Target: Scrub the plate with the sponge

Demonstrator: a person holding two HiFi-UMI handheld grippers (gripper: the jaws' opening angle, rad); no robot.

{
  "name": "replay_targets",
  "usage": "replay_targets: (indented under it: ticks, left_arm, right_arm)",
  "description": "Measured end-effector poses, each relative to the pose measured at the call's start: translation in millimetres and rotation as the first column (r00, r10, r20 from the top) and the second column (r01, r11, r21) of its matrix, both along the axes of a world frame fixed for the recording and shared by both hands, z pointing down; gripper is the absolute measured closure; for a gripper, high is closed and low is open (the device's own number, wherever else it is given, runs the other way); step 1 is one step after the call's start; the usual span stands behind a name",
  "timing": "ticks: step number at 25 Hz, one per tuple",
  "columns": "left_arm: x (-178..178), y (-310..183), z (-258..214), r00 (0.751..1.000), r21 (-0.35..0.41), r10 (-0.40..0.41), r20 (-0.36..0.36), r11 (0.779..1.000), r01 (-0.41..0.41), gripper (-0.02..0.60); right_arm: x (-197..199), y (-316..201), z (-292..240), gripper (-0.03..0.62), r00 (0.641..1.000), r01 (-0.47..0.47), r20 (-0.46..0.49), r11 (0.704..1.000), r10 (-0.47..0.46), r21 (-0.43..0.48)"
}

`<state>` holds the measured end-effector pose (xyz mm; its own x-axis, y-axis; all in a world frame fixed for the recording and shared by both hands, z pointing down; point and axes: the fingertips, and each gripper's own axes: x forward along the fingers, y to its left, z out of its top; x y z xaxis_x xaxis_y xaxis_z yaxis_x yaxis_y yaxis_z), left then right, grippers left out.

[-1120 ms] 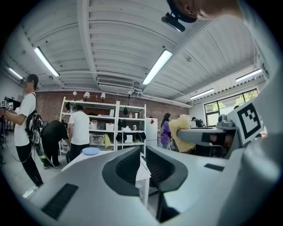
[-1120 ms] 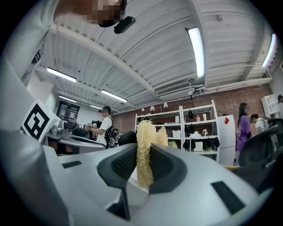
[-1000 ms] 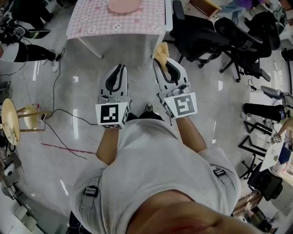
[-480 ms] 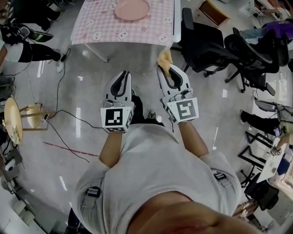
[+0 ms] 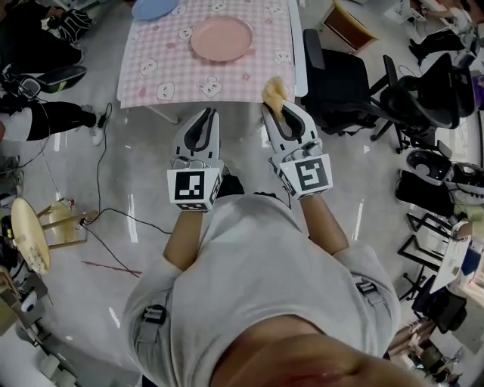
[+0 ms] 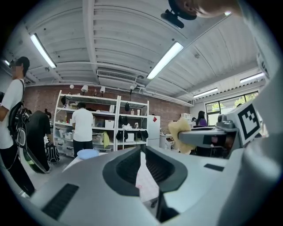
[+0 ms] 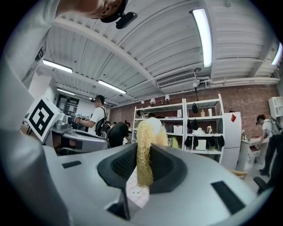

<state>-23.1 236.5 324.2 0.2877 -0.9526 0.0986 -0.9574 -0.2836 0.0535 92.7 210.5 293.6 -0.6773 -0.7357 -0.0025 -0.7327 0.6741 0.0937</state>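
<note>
A pink plate (image 5: 221, 38) lies on a table with a pink checked cloth (image 5: 162, 72) ahead of me. My right gripper (image 5: 277, 107) is shut on a yellow sponge (image 5: 274, 90), which sticks out past the fingertips at the table's near edge. In the right gripper view the sponge (image 7: 145, 152) is pinched upright between the jaws. My left gripper (image 5: 206, 116) is held beside it, short of the table edge, jaws closed together with nothing in them (image 6: 142, 154). The plate is apart from both grippers.
A blue plate (image 5: 153, 7) lies at the table's far left corner. Black office chairs (image 5: 344, 75) stand right of the table. Cables (image 5: 106, 204) run over the floor at left. People stand by shelving (image 6: 101, 128) in the background.
I have moved forward: the table and pink plate have come nearer, and both grippers now reach its near edge. The sponge stays held in the right gripper.
</note>
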Motion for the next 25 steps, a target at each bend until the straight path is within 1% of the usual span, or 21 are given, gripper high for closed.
replay_targets:
  ticks: [4,6,8,14,18,21,25]
  left_arm:
    - [-44,-32,2,1.000,-0.001,0.011,-0.005,1.000,-0.011,0.535]
    - [-61,-44,12,1.000,-0.025,0.005,-0.016,1.000,-0.005,0.537]
    - [-69,-56,19,1.000,-0.046,0.005,-0.028,0.999,-0.006,0.537]
    - [-80,-100,32,0.999,-0.079,0.016,-0.033,0.997,-0.019,0.537]
    - [-76,-143,52,0.999,-0.094,0.022,-0.028,0.995,-0.025,0.537]
    - [-71,-178,59,1.000,-0.101,0.014,-0.018,0.995,-0.015,0.537]
    - [-71,-224,58,1.000,-0.118,-0.012,-0.001,0.993,0.012,0.537]
  right_arm:
    - [-34,-31,2,0.523,1.000,-0.009,-0.019,1.000,0.009,-0.007]
    - [-41,-46,7,0.523,0.999,-0.026,-0.028,0.999,0.026,-0.022]
    - [-44,-58,11,0.523,0.999,-0.040,-0.030,0.998,0.039,-0.039]
    - [-55,-103,19,0.523,0.998,-0.046,-0.053,0.997,0.043,-0.056]
    - [-53,-146,39,0.523,0.998,-0.043,-0.046,0.997,0.040,-0.069]
    - [-47,-183,50,0.523,0.999,-0.031,-0.031,0.996,0.028,-0.086]
    - [-46,-233,49,0.523,0.999,0.011,-0.029,0.996,-0.014,-0.092]
